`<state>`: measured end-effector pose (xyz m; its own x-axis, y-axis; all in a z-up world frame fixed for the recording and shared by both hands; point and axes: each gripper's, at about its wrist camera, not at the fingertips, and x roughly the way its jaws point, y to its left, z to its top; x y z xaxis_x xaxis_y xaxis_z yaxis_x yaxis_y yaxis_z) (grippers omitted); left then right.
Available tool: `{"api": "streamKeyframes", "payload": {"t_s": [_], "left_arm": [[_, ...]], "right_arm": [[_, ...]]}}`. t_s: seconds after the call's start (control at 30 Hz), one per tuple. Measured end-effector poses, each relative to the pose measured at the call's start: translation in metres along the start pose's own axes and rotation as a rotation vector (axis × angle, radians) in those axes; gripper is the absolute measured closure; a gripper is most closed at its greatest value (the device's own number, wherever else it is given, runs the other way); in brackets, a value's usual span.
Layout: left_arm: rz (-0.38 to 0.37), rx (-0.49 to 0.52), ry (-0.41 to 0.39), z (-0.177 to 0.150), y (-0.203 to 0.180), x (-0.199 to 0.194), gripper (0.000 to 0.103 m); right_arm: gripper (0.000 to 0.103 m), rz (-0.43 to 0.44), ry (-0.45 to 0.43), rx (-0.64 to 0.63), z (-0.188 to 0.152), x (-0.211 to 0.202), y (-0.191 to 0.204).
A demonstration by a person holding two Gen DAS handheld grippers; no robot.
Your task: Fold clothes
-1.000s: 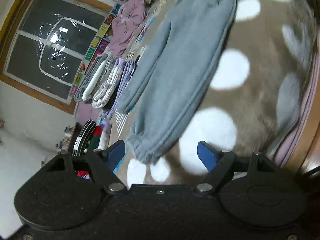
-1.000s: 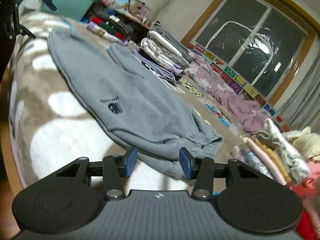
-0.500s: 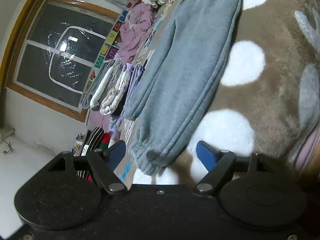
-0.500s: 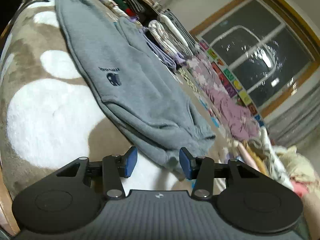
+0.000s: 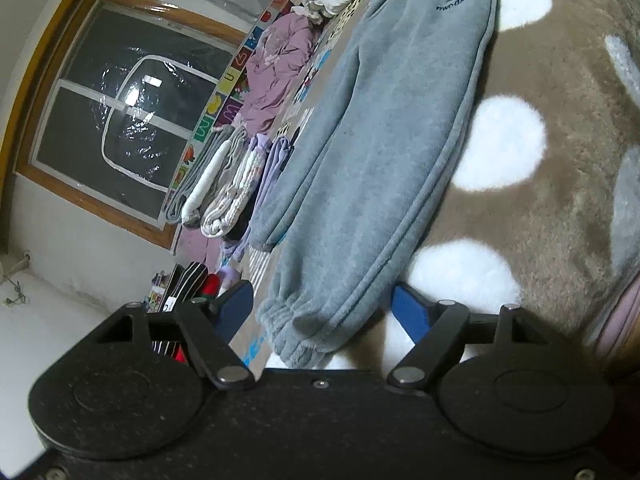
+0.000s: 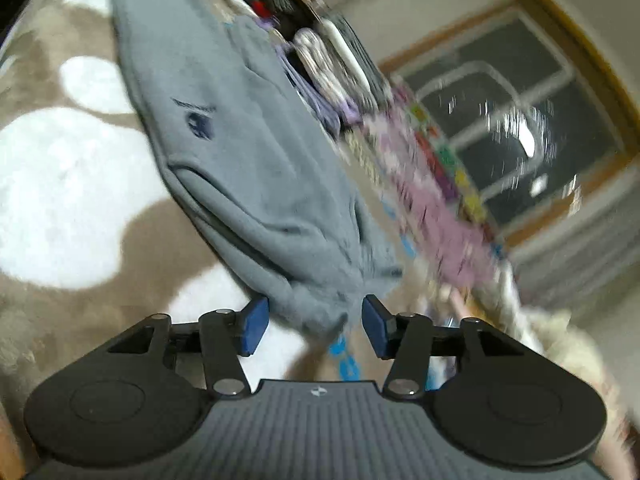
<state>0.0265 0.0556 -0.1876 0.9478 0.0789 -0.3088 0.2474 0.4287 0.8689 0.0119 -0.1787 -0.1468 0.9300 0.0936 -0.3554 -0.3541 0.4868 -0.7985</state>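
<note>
Grey sweatpants (image 5: 380,140) lie flat along a brown blanket with white spots (image 5: 560,240). My left gripper (image 5: 322,308) is open, and the elastic leg cuff (image 5: 296,332) lies between its blue pads without touching them. In the blurred right wrist view the same sweatpants (image 6: 240,160) run away from me, logo side up. My right gripper (image 6: 315,322) is at the waistband end (image 6: 316,300). Its jaws are opening, and the bunched waistband corner sits in the gap with space on both sides.
Folded stacks of clothes (image 5: 228,192) and a crumpled pink garment (image 5: 276,64) lie on a patterned mat beyond the sweatpants, under a dark window (image 5: 120,120). More loose clothes (image 6: 552,332) are heaped at the right of the right wrist view.
The right gripper has rolled and sunk toward the waistband, whose corner now sits between slightly wider pads. The left gripper has crept closer, so the cuff lies deeper between its jaws.
</note>
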Motion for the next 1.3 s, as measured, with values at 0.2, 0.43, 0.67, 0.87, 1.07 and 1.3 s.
{"api": "streamKeyframes", "payload": {"t_s": [0.2,0.43,0.67,0.87,1.07,1.3], "left_arm": [[0.001,-0.024,-0.014,-0.005,-0.002,0.001,0.07],[0.034,-0.212,-0.035,0.001,0.03,0.001,0.087],[0.034,-0.406,-0.055,0.02,0.081,0.019,0.091],[0.033,-0.492,-0.048,0.035,0.11,0.054,0.093],[0.009,-0.549,-0.028,0.047,0.13,0.098,0.093],[-0.097,-0.616,0.027,0.051,0.135,0.159,0.093]], "right_arm": [[0.052,0.003,-0.035,-0.001,-0.003,0.005,-0.002],[0.088,0.074,-0.058,0.115,0.0,-0.002,-0.016],[0.09,-0.002,-0.147,0.282,0.002,-0.014,-0.051],[0.09,-0.014,-0.181,0.447,0.005,0.009,-0.085],[0.09,0.025,-0.158,0.623,0.0,0.046,-0.107],[0.089,0.12,-0.104,0.911,-0.02,0.087,-0.126]]}}
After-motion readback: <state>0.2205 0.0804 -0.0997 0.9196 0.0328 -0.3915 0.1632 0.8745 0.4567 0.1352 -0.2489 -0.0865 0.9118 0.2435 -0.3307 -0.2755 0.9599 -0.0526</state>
